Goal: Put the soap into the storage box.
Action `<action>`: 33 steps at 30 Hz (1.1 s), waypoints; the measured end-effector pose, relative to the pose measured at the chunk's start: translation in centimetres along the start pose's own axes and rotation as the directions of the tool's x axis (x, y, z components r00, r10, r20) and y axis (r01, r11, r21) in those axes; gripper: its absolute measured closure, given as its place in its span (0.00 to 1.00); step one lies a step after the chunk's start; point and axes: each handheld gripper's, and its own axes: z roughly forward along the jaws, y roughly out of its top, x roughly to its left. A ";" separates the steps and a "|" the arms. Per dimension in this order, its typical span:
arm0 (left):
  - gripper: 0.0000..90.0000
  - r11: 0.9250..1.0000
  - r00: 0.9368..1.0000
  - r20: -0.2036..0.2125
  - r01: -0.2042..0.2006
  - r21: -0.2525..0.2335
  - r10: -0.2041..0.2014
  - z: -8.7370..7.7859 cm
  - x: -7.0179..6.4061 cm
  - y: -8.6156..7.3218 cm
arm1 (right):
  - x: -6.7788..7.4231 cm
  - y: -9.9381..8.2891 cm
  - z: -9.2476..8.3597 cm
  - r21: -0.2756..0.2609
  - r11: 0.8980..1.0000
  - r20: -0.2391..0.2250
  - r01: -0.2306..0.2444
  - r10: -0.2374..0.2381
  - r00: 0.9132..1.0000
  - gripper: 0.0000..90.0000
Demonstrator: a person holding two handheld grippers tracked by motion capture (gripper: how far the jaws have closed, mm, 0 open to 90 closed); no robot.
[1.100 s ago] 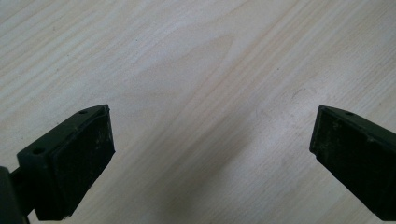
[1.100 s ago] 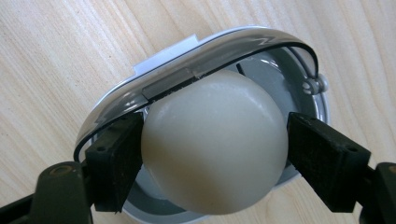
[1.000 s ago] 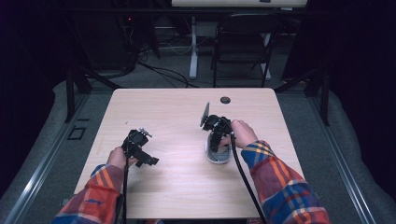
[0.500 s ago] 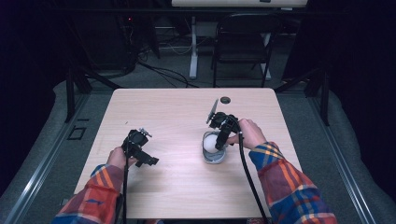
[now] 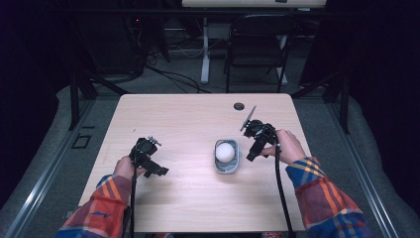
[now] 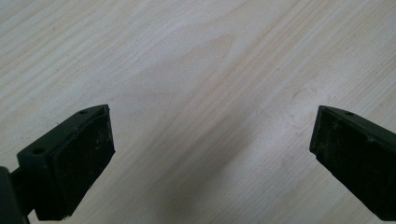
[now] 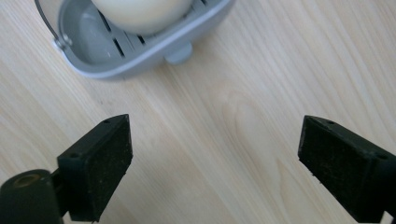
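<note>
The egg (image 5: 225, 151) sits in the grey holder (image 5: 227, 166) near the middle of the surface (image 5: 188, 119), and the right claw (image 5: 251, 154) stands just beside it, on the holder's right side in the high view, apart from it. Its jaws have just been opening and now stand spread with nothing between them — bare wood shows in the gap in the right gripper view, with the holder (image 7: 140, 56) and the egg (image 7: 140, 11) lying ahead of the pads and off toward the left one. The holder's long axis seems to run roughly toward and away from the person. The left claw (image 5: 161, 171) hovers well apart on the other side, also spread and empty over bare wood (image 6: 205, 93). So the right hand is plainly the nearer — any further handling of the holder or egg would likely fall to it, with a short reach back to its left.
</note>
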 end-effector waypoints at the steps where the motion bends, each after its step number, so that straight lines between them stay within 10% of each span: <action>1: 0.00 1.000 1.000 0.000 0.000 0.000 0.000 0.0 0.0 0.0 | -0.2 -0.4 -0.2 0.010 1.000 0.000 -0.002 0.002 1.000 0.10; 33: 0.00 1.000 1.000 -0.002 0.001 0.003 -0.001 0.1 -0.1 0.0 | -2.4 -10.7 0.0 0.038 0.985 0.039 -0.170 0.169 0.985 0.04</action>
